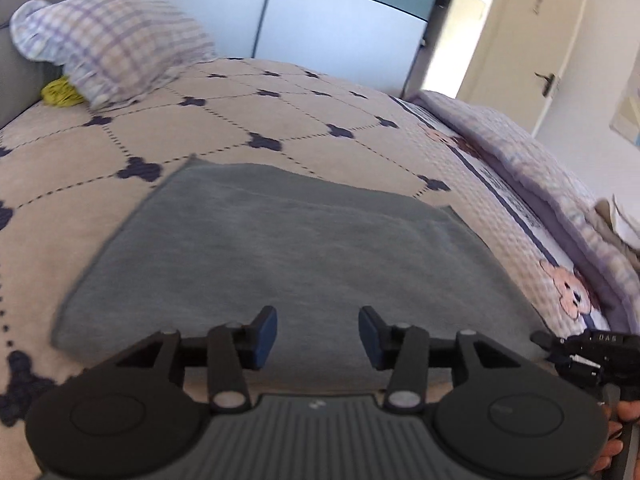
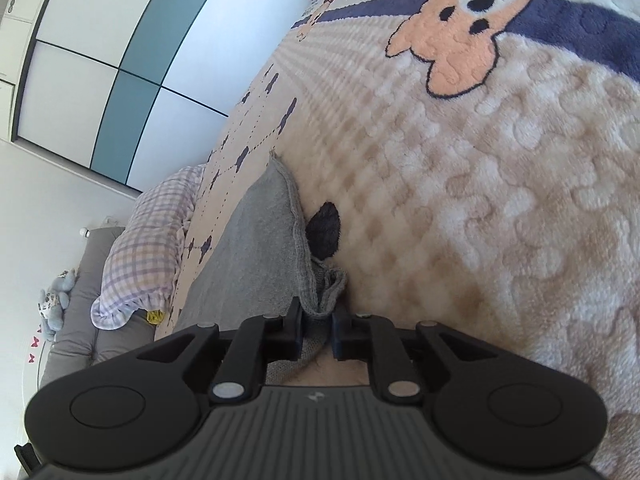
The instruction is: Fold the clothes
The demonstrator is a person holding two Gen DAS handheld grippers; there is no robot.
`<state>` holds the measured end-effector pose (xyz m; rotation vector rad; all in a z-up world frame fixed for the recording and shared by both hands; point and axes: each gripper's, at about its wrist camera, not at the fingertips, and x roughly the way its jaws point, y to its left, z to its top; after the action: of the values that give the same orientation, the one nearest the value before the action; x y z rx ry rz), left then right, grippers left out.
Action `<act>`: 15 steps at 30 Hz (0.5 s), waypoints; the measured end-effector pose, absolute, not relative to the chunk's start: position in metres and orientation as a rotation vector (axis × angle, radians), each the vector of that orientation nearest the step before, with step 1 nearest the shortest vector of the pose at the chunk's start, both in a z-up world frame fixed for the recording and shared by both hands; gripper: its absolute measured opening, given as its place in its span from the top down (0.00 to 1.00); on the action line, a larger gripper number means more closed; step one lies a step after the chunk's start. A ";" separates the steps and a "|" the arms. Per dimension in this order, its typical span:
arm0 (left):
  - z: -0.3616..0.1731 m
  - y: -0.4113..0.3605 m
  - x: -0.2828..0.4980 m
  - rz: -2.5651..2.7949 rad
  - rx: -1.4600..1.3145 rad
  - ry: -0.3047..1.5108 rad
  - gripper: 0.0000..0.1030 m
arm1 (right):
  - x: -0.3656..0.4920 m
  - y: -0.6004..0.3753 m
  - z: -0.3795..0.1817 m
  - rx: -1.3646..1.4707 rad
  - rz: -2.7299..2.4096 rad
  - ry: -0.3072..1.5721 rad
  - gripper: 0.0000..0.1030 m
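Note:
A grey garment (image 1: 288, 248) lies folded flat on the beige patterned bedspread (image 1: 248, 112). My left gripper (image 1: 318, 336) hovers over its near edge, jaws open, with nothing between the blue pads. At the lower right of the left wrist view the right gripper (image 1: 580, 352) shows at the garment's right corner. In the right wrist view my right gripper (image 2: 318, 330) is shut on a bunched corner of the grey garment (image 2: 260, 248), low against the fleece blanket (image 2: 500, 200).
A checked pillow (image 1: 116, 56) and a yellow item (image 1: 60, 94) lie at the far left of the bed. A lilac quilt (image 1: 540, 168) runs along the right edge. Wardrobe doors (image 1: 280, 12) stand behind, a door (image 1: 532, 48) at right. A grey headboard (image 2: 84, 304) holds a small plush toy (image 2: 56, 300).

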<state>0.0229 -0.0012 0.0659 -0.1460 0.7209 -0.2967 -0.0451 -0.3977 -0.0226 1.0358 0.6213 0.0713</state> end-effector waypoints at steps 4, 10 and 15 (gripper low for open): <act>0.051 -0.048 0.040 -0.312 -0.104 0.725 0.55 | -0.047 -0.397 -0.024 1.011 0.086 0.604 0.90; 0.028 -0.067 0.016 -0.270 0.044 0.703 0.54 | -0.048 -0.396 -0.027 0.972 0.104 0.584 0.92; 0.036 -0.064 -0.011 -0.287 0.102 0.687 0.51 | -0.049 -0.392 -0.027 0.937 0.102 0.562 0.92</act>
<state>-0.0105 -0.0640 0.0361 0.1021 0.6866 -0.2872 -0.0492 -0.3916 -0.0275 0.9368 0.5624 0.1020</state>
